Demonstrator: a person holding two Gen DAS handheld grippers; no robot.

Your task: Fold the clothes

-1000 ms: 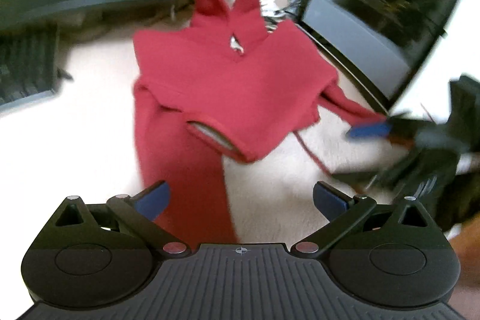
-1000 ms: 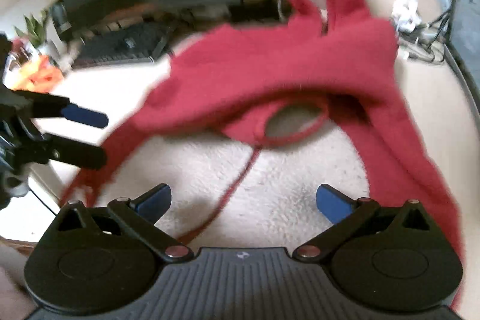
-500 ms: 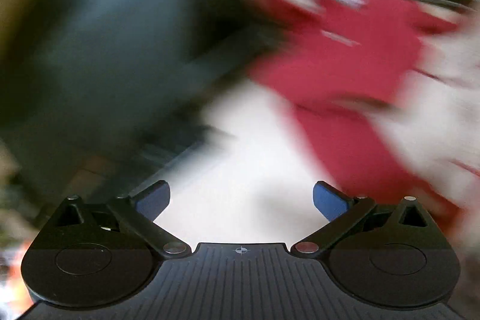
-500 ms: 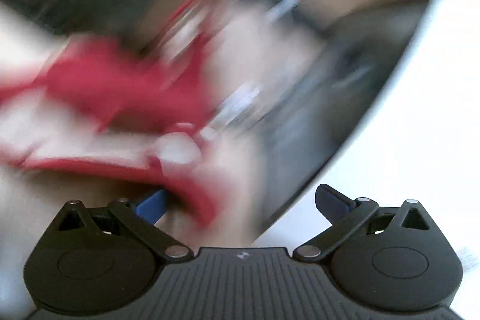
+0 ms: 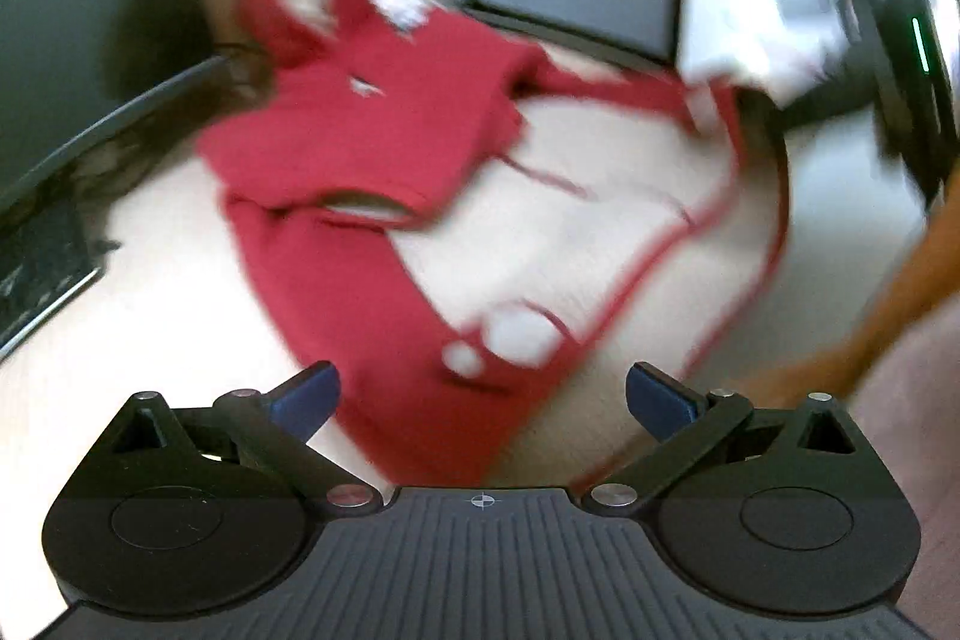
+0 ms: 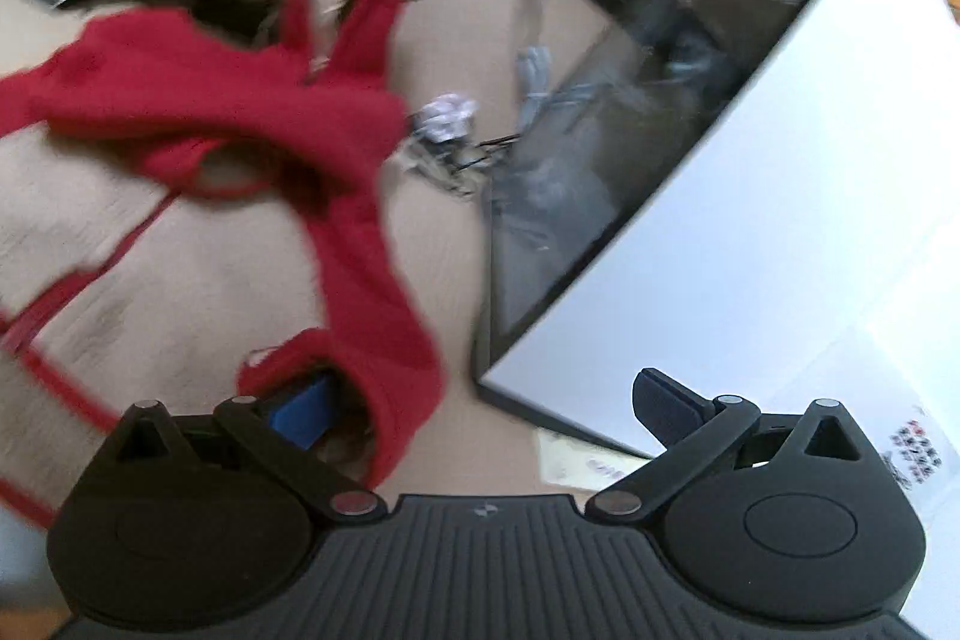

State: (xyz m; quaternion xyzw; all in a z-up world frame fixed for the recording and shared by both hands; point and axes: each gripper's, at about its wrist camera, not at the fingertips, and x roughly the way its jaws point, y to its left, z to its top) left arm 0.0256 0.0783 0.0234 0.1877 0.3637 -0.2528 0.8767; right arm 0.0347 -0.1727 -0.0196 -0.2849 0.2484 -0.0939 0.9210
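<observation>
I've got both my left gripper (image 5: 480,400) and right gripper (image 6: 480,403) spread wide gripping nothing, red hoodie (image 5: 360,142) spread on the beige carpet (image 5: 600,196) ahead, its sleeve draped over my right gripper's left finger (image 6: 300,409).

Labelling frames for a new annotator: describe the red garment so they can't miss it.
Start at the pale fuzzy carpet between the dark screens. The red garment lies spread across it, thin red straps trailing sideways. It is the only red item there; the small white crumpled wad beside it is white.
</observation>
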